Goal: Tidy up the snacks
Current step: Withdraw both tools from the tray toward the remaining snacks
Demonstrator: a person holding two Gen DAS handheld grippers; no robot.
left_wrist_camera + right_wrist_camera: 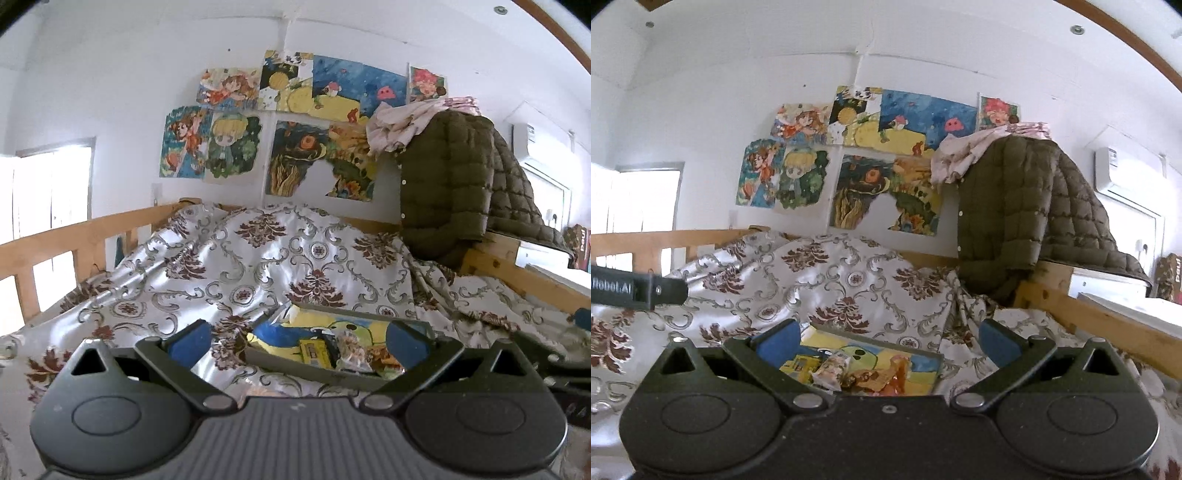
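On the bed, seen from the left wrist, a shallow grey tray [280, 363] lies on the patterned bedspread [258, 258], its printed yellow-and-blue floor showing. Several snack packets sit bunched toward its near right part: a yellow packet [312, 352] and, touching it, a crinkled pale packet [351, 352]; further wrappers behind them are too jumbled to name. The left gripper [297, 341] hangs just short of the tray's near rim, its blue pads [190, 341] spread wide with nothing between them. That wide stance, aimed at the pile, reads as readiness to pick a packet rather than to carry one. A brown quilted jacket [450, 184] drapes over the wooden bed frame [517, 275] behind, well apart from the work.

From the right wrist, the same tray [923, 350] appears a little left of centre, and here a pale packet [831, 373] lies tilted beside orange-brown wrappers [886, 380]. The right gripper [888, 343] also stands fully parted and empty, held above and behind the tray. At the left edge a dark bar [639, 290] juts in over the bedspread, probably part of the other tool. With the packets lumped together in one part of the tray, sorting seems barely begun. The loose film wrappers will likely crumple and slide under a pinch.
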